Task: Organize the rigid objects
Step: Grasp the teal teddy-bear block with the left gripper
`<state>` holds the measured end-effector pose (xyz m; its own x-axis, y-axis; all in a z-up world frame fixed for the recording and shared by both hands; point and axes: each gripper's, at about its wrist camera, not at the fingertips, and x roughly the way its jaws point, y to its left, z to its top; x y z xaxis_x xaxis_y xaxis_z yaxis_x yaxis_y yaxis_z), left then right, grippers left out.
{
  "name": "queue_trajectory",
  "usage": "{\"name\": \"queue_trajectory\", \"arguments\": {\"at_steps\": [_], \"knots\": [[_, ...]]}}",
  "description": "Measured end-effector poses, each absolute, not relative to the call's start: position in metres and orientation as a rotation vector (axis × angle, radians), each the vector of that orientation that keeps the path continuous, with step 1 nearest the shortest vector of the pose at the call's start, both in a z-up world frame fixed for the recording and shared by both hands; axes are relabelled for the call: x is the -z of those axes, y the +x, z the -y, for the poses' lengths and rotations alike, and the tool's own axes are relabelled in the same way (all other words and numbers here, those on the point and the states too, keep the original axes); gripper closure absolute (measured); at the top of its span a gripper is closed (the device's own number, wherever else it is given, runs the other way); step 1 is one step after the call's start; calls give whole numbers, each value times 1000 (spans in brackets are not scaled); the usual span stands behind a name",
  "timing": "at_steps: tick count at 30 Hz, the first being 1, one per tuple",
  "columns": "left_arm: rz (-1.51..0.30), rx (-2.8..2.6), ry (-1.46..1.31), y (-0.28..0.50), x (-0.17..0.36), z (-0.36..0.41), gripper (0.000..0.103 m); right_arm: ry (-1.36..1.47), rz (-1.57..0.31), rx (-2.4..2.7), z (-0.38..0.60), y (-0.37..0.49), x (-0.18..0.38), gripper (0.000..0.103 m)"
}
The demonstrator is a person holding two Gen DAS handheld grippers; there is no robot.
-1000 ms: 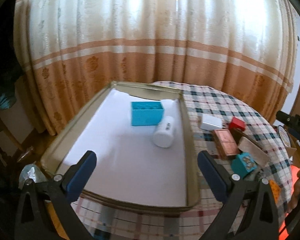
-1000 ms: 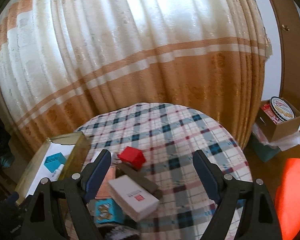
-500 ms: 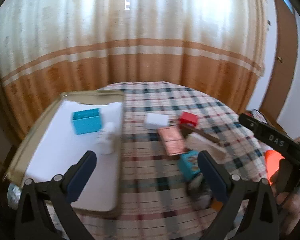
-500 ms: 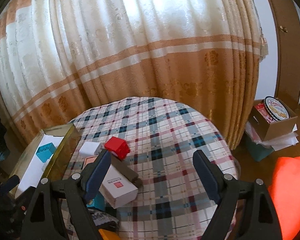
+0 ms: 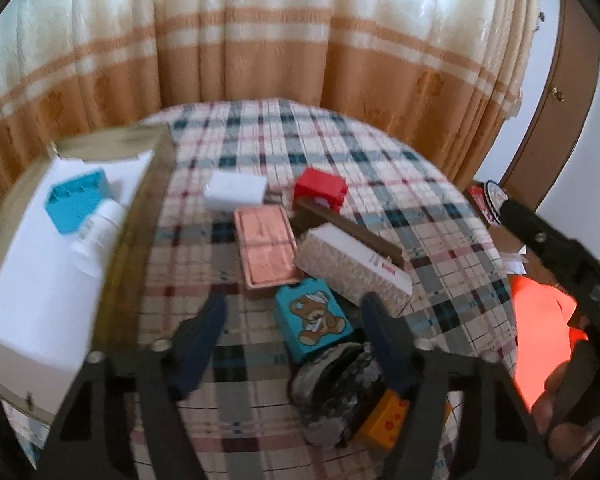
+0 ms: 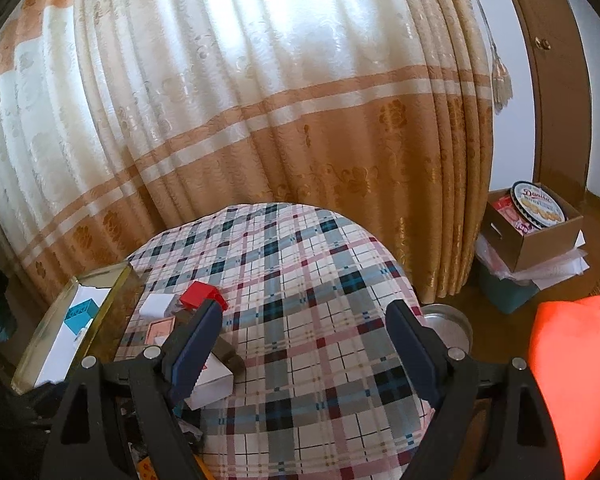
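My left gripper (image 5: 294,334) hangs low over a pile of small boxes on the plaid table. Its jaws are closing, and a teal bear-print box (image 5: 314,322) lies between them; the pads do not press on it. Behind it lie a beige-and-white box (image 5: 352,272), a dark brown bar (image 5: 352,232), a copper tin (image 5: 266,250), a red box (image 5: 320,192) and a white box (image 5: 236,192). My right gripper (image 6: 304,340) stands open above bare tablecloth, the red box (image 6: 198,294) off its left finger.
A gold-rimmed tray (image 5: 152,184) lined in white holds a blue box (image 5: 78,200) and a white bottle (image 5: 96,236). A crumpled grey lump (image 5: 336,384) and an orange block (image 5: 384,420) lie near my left fingers. A cardboard box (image 6: 548,240) stands on the floor, right of the table.
The left view has swung right, from the tray to the pile of boxes, and its jaws have narrowed around the teal box. The right gripper has drifted slightly, still open.
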<state>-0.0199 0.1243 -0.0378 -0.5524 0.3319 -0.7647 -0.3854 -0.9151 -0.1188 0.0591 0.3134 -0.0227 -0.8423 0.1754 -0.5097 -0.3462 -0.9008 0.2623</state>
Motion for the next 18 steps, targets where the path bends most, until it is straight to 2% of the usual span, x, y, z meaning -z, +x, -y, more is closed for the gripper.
{"name": "queue_trajectory", "arguments": {"at_steps": [11,18], "knots": [[-36,-2430,-1352,-41,59,-128,42,-731,-525,-2742,-312,57,25,17],[-70,-2442,-1316,-41,62,-123,68,-754,-557,-2741,-313,55,28,17]]}}
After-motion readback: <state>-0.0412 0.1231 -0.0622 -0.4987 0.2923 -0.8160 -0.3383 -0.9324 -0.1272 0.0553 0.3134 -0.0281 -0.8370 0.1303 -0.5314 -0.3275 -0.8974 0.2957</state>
